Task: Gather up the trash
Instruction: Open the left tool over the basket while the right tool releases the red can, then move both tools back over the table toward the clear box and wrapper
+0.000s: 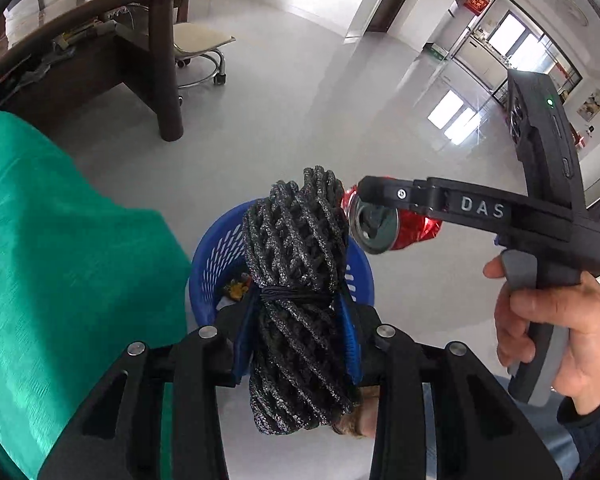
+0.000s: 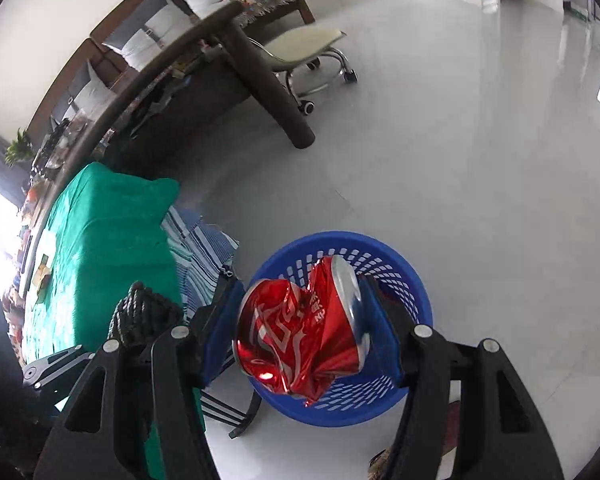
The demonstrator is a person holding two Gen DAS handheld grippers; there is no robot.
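**Both claws loaded above the blue basket**

The left claw [image 1: 296, 320] is clamped on a bundle of dark netting [image 1: 296, 256], a rolled black mesh flecked with silver and cinched round the middle by a dark elastic band. The blue pads press on either side of the bundle near that band, and the roll stands upright between them, its top rising well above the fingertips. Straight beneath it, on the pale glossy floor [image 1: 300, 80], sits the blue basket [image 1: 216, 252], a round plastic one with slotted walls; a few small scraps, one yellowish, lie at its bottom.

The right claw [image 2: 300, 328] grips a crushed red can [image 2: 296, 332], dented and folded, with its silver end turned toward the right-hand pad. The can hangs over the open mouth of the basket [image 2: 400, 276], clear of the rim. In the left wrist view the same can [image 1: 380, 228] shows just beside the top of the netting, and a hand [image 1: 548, 340] wraps the handle of the right tool.

A green cloth [image 2: 108, 240] covers the tabletop to the left of the basket. Farther off stand a dark wooden desk [image 2: 260, 80] and a cream swivel chair [image 2: 304, 44].
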